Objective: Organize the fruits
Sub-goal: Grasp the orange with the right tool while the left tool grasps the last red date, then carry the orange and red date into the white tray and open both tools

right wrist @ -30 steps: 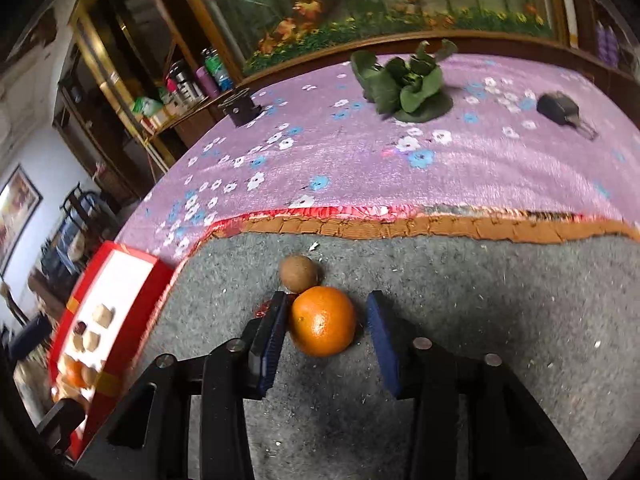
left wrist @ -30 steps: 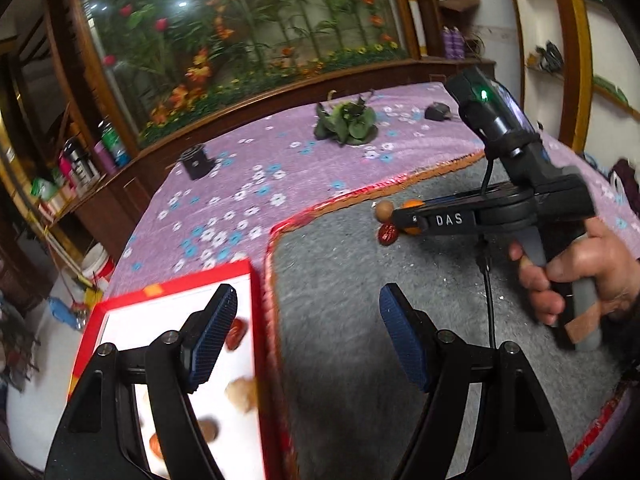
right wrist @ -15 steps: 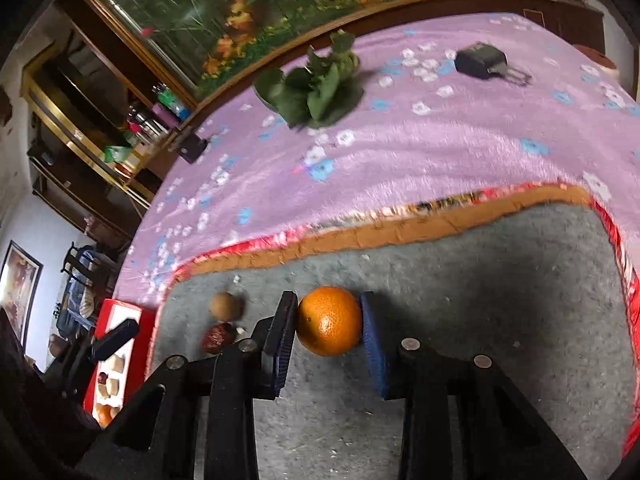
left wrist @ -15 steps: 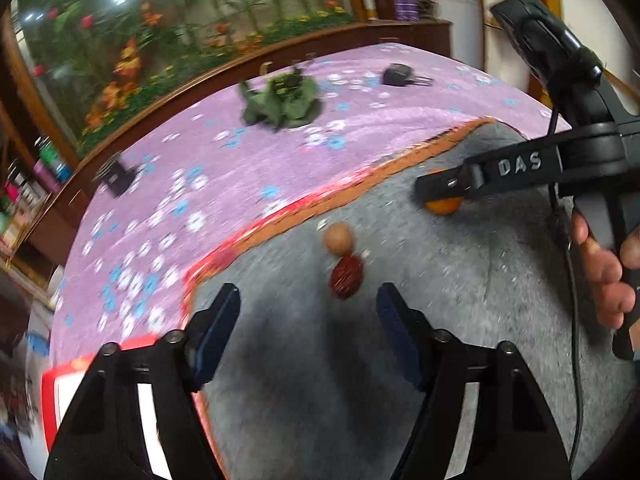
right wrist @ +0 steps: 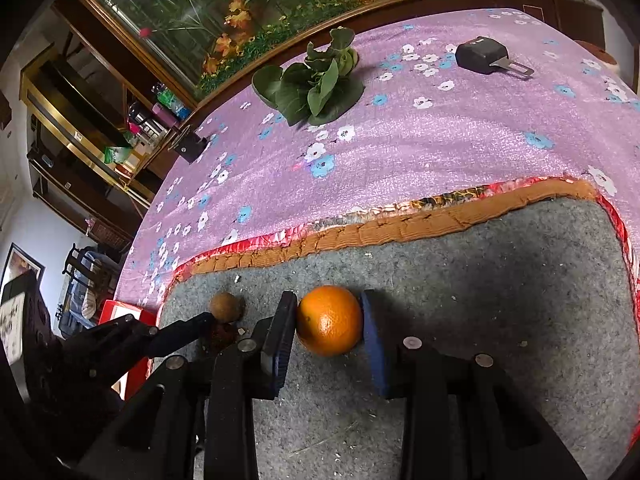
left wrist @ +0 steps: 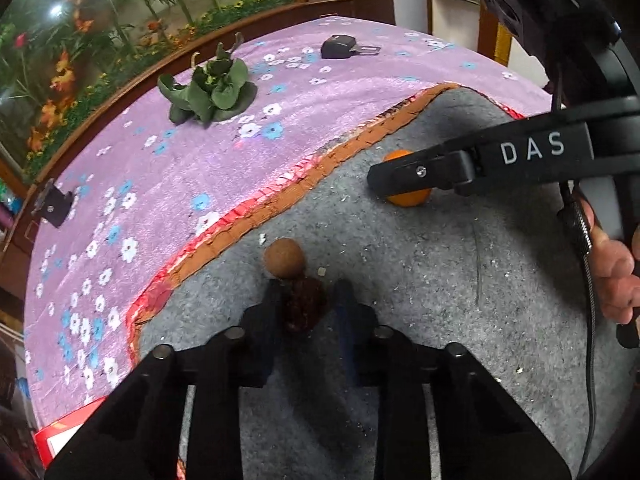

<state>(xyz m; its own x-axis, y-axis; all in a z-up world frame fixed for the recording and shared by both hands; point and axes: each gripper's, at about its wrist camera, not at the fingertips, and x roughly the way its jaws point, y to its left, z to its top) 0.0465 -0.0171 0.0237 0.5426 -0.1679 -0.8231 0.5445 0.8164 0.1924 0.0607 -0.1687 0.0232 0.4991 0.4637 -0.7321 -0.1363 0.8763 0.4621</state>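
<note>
My right gripper (right wrist: 329, 322) is shut on an orange (right wrist: 329, 320), both blue pads against its sides, over the grey mat (right wrist: 500, 300). It also shows in the left wrist view (left wrist: 406, 196), partly behind the right gripper's finger. My left gripper (left wrist: 307, 306) has its fingers close around a dark red date (left wrist: 304, 304) on the mat, the left pad touching, the right pad near it. A round brown fruit (left wrist: 283, 258) lies just beyond the date; it also shows in the right wrist view (right wrist: 225, 306).
A red tray (right wrist: 128, 312) sits left of the mat; its corner shows in the left wrist view (left wrist: 60, 436). On the purple flowered cloth (left wrist: 160, 184) lie a leafy green vegetable (left wrist: 210, 90), a black buckle (left wrist: 340, 46) and a small black box (left wrist: 56, 204).
My left gripper swung from the tray to the date and narrowed around it. My right gripper closed on the orange and carried it right, away from the brown fruit.
</note>
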